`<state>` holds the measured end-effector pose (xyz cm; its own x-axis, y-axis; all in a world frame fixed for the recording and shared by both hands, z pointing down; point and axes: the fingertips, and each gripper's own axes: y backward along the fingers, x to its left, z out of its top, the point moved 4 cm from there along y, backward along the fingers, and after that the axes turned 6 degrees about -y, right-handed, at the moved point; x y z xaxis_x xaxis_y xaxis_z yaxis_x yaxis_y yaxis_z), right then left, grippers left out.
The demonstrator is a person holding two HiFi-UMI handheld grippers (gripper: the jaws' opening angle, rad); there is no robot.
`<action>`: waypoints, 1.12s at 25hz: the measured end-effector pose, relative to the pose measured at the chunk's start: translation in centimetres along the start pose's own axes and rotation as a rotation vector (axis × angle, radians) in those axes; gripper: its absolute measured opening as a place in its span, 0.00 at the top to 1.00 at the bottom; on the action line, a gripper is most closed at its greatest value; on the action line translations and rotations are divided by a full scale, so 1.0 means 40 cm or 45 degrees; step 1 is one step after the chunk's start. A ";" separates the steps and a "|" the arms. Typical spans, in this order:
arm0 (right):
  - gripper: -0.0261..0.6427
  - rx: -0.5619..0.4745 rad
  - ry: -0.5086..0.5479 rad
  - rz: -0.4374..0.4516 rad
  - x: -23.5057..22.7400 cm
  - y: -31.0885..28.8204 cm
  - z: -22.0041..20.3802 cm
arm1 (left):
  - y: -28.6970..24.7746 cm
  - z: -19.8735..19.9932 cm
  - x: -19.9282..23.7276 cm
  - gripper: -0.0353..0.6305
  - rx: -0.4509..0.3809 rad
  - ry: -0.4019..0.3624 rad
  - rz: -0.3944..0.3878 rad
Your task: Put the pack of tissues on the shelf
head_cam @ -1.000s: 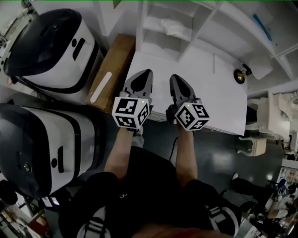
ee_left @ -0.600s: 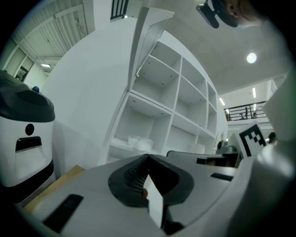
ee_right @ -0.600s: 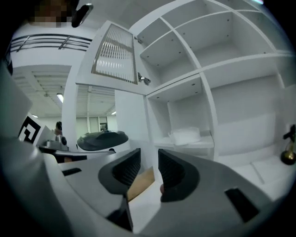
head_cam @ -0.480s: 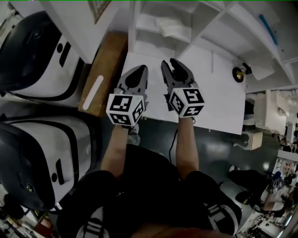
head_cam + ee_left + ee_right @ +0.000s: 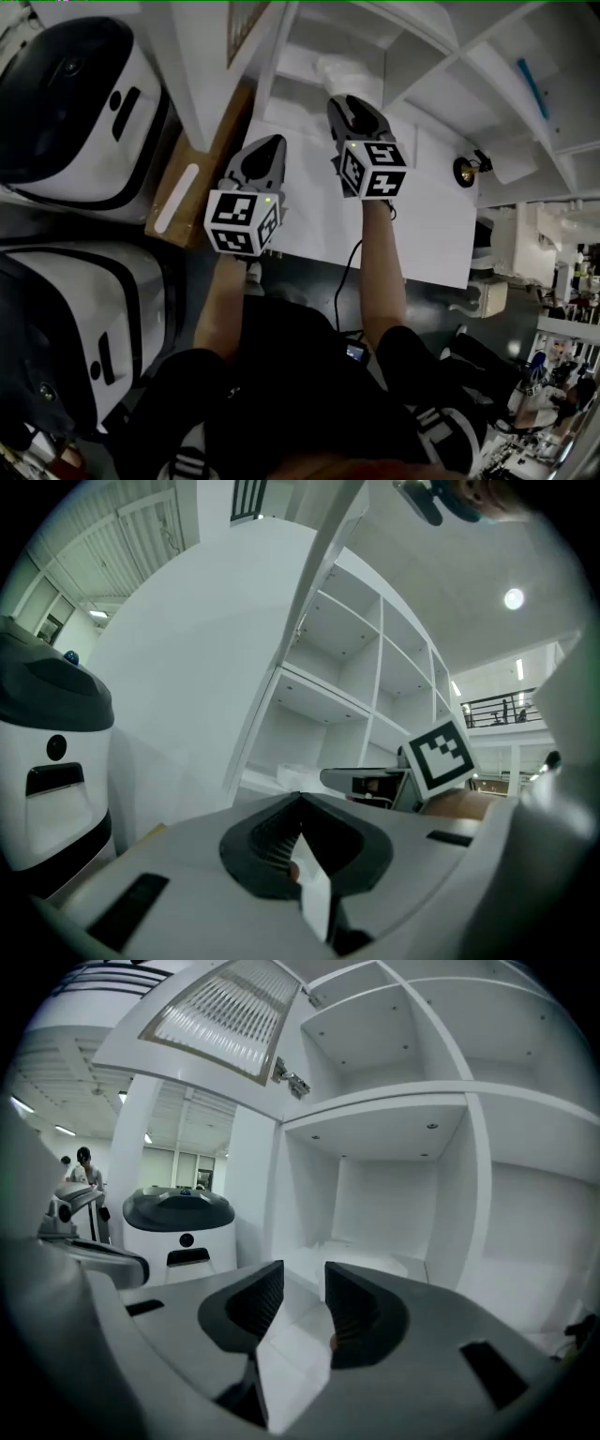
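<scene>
"What did the shelf (image 5: 473, 1176) hold?"
"The pack of tissues (image 5: 361, 1262) lay in its bottom left compartment. It was white, flat and slightly rumpled."
"And the claws?"
"The right claw (image 5: 302, 1283) had just been spreading, nothing between its jaws, facing that compartment. The left claw (image 5: 298, 803) was pressed together, near the bench (image 5: 441, 216)."

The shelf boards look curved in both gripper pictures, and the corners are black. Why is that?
Right gripper view: the wide-angle lens bows the shelf boards and leaves black corners. Left gripper view: same bending, and a ceiling lamp glares. Head view: dimmer overall, floor dark, the white table brightest.
</scene>
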<state>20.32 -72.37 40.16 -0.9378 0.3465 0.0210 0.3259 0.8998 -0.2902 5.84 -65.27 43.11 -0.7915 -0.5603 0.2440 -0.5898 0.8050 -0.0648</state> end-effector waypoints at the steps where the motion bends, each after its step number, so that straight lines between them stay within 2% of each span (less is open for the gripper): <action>1: 0.76 0.010 0.021 -0.007 -0.009 -0.018 0.008 | -0.002 0.008 0.007 0.93 -0.009 -0.003 0.011; 6: 0.75 0.096 0.074 -0.099 -0.026 -0.096 0.019 | 0.018 0.031 0.050 0.93 -0.030 0.004 0.062; 11: 0.75 0.166 0.138 -0.170 0.068 -0.139 0.051 | 0.129 0.081 0.139 0.93 -0.081 0.020 0.117; 16: 0.75 0.260 0.135 -0.211 -0.070 -0.200 -0.025 | 0.006 0.036 0.113 0.93 -0.043 0.041 0.133; 23: 0.89 0.259 0.101 -0.225 -0.081 -0.187 -0.039 | -0.007 0.028 0.107 0.93 -0.028 0.038 0.122; 28: 0.91 0.187 0.034 -0.212 -0.062 -0.127 0.002 | -0.021 0.042 0.076 0.93 -0.030 0.012 0.078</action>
<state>20.99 -77.83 41.50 -0.9732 0.2048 0.1050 0.1439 0.8976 -0.4167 3.65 -67.97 42.30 -0.8243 -0.5084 0.2492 -0.5365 0.8420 -0.0569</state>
